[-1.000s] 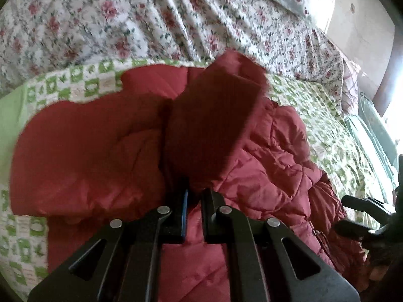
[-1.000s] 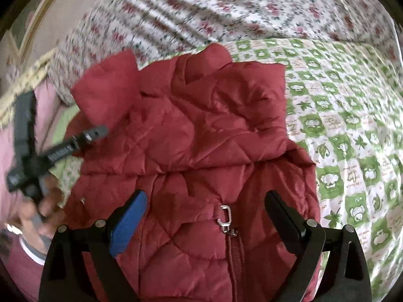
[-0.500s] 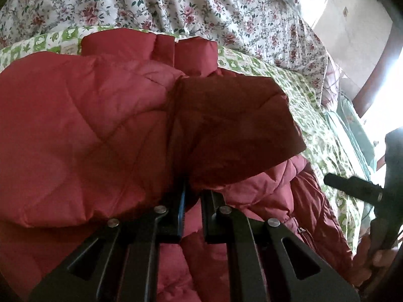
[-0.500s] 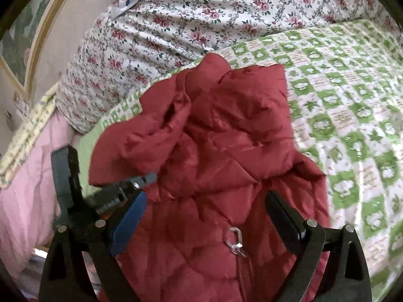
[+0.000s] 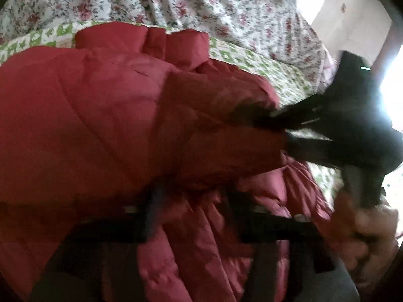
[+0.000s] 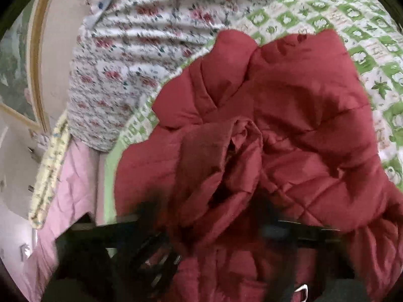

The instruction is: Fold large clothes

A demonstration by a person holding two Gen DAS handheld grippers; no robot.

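A red quilted jacket (image 5: 100, 125) lies on a green-and-white patterned quilt (image 5: 264, 68); it also fills the right wrist view (image 6: 302, 138). My left gripper (image 5: 191, 196) is blurred, its fingers now spread apart under a folded sleeve (image 5: 221, 136). My right gripper (image 6: 214, 216) is blurred too, its fingers wide apart around a bunched fold of the jacket. In the left wrist view the right gripper (image 5: 282, 125) reaches in from the right, its fingertips at the sleeve's edge, touching it.
A floral bedsheet (image 5: 176, 2) rises behind the quilt. A pink cover (image 6: 70, 176) and a framed picture (image 6: 20, 80) are at the left in the right wrist view. A zipper pull (image 6: 301, 289) shows at the bottom.
The left gripper, shut on the sleeve before, has opened. The right gripper has moved left to the sleeve end. Both views are now motion-blurred.
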